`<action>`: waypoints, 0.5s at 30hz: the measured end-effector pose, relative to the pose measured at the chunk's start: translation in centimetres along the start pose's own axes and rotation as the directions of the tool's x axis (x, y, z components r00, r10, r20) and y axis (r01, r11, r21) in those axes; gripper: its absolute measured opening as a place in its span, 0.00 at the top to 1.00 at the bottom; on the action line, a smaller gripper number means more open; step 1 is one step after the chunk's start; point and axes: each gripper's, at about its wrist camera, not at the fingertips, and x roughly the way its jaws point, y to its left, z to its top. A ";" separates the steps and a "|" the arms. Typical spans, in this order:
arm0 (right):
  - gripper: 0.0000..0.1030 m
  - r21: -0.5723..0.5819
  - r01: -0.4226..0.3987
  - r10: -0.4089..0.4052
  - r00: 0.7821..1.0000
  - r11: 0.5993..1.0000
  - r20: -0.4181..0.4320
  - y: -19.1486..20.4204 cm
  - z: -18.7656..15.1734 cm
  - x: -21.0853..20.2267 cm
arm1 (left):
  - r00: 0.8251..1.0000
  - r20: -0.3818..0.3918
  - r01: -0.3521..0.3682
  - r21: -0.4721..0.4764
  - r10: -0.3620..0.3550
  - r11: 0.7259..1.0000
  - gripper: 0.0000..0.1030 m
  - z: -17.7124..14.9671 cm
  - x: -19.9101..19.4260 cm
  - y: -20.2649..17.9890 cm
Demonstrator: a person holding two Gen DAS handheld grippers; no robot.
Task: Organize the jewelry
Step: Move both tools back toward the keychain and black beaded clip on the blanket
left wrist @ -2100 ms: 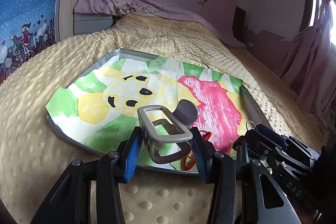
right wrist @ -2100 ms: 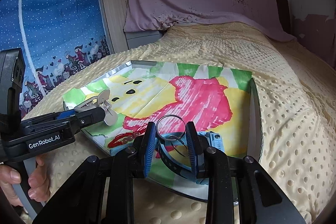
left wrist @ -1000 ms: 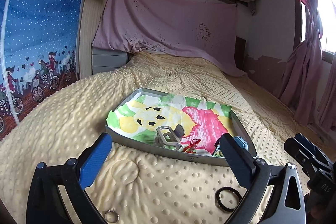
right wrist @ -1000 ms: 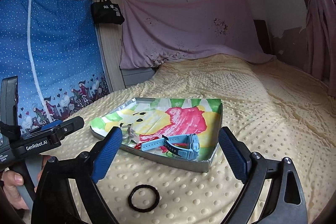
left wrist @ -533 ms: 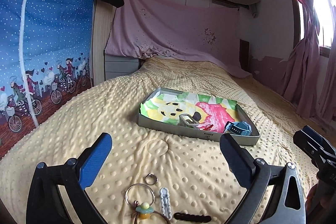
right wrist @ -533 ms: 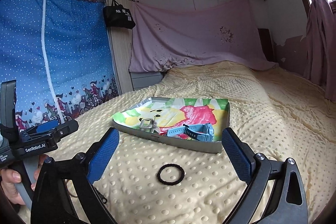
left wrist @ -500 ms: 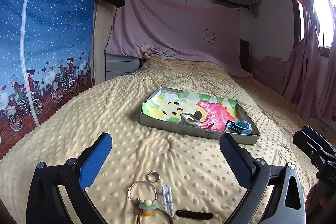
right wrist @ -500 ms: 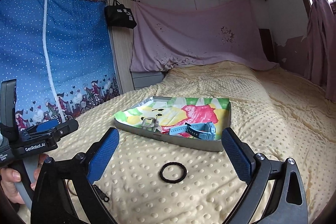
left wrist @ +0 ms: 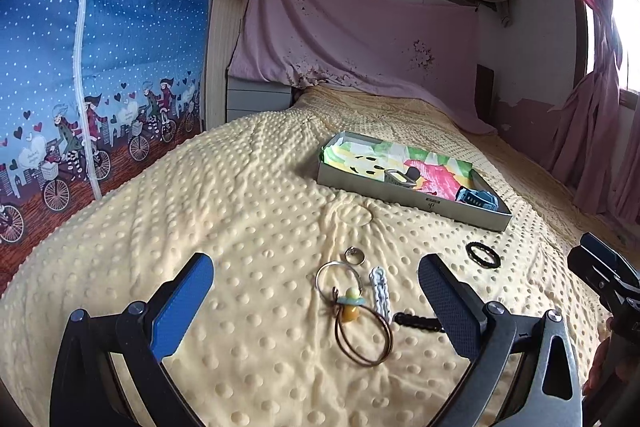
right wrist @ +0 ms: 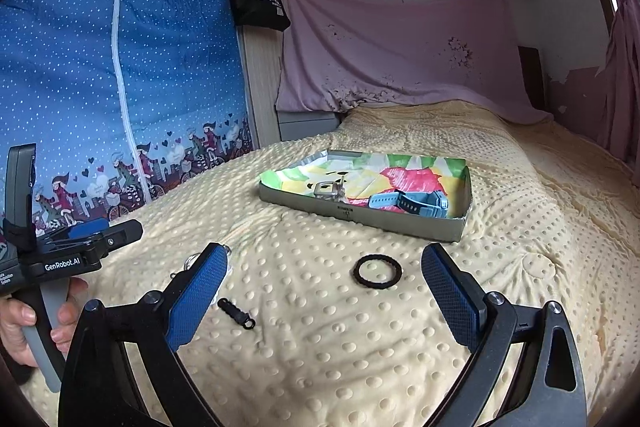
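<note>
Now | black clip (right wrist: 236, 313) lies flat, diagonal | left gripper (left wrist: 316, 301) wide

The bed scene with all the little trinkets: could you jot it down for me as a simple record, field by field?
Surface: yellow dotted blanket covering the bed
Container: shallow grey cardboard tray lined with a colourful cartoon picture
In tray: light-blue wristwatch, silver rectangular buckle
Loose on blanket: black beaded bracelet, small silver ring, large wire hoops with a yellow bead, white braided strip, short black braided strap
Left gripper: jaws wide open, empty
Right gripper: jaws wide open, empty
</note>
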 end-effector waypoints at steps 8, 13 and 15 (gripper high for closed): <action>0.07 -0.015 -0.028 0.027 1.000 1.000 -0.014 1.1 -1.2 -0.1 | 1.000 -0.001 -0.030 0.014 0.030 0.999 0.00 -2.0 -1.5 0.2; 0.07 -0.062 -0.045 0.043 0.998 0.997 -0.037 2.2 -1.7 0.4 | 0.999 -0.021 -0.030 0.033 0.030 0.999 0.00 -3.0 -1.3 0.1; 0.07 -0.079 -0.057 0.053 0.998 0.995 -0.042 2.6 -1.8 0.6 | 1.000 -0.021 -0.022 0.037 0.023 0.999 0.00 -3.3 -1.3 -0.1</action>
